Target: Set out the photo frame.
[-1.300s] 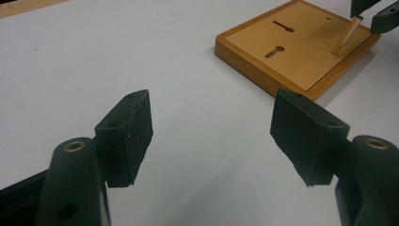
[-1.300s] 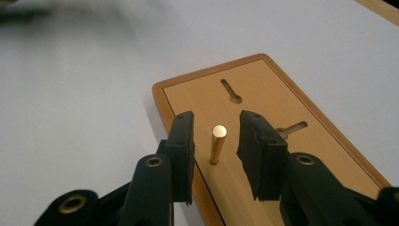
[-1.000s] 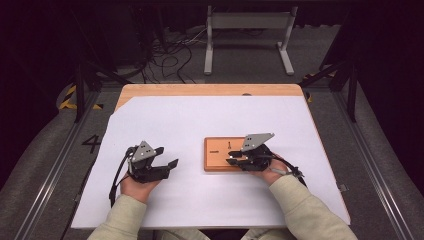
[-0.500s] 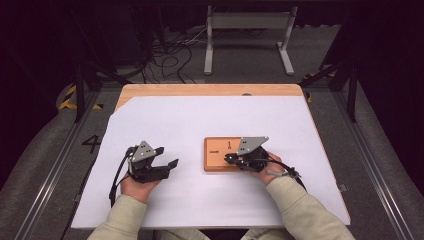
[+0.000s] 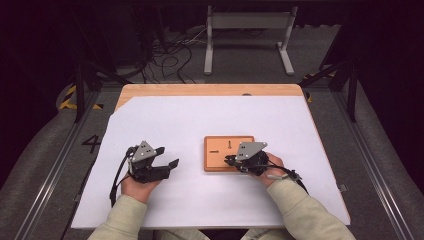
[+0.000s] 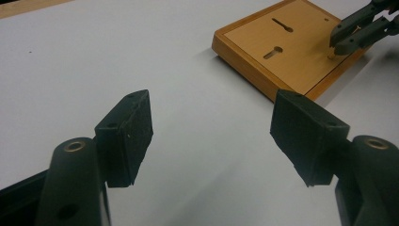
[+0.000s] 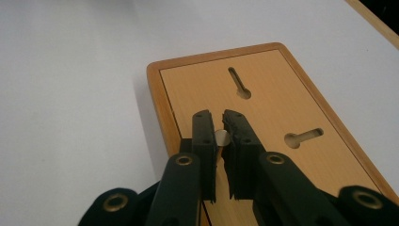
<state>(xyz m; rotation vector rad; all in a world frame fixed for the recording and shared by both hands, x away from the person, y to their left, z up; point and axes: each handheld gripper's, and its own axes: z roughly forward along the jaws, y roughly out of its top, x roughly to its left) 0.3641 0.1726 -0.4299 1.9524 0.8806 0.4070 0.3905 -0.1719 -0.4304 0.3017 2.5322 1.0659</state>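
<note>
A light wooden tabletop carries the scene, its bare wood showing as a strip along the far edge and at the cut far-left corner. A large white paper sheet lies flat over nearly all of it. On the sheet, right of centre, rests a flat rectangular orange-brown wooden board with a raised rim and two keyhole-shaped slots cut into its face.

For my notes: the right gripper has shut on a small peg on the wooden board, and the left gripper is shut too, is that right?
Not quite: the left gripper is open over the white sheet, as its own view shows. The right gripper has just closed on the peg on the board.
</note>
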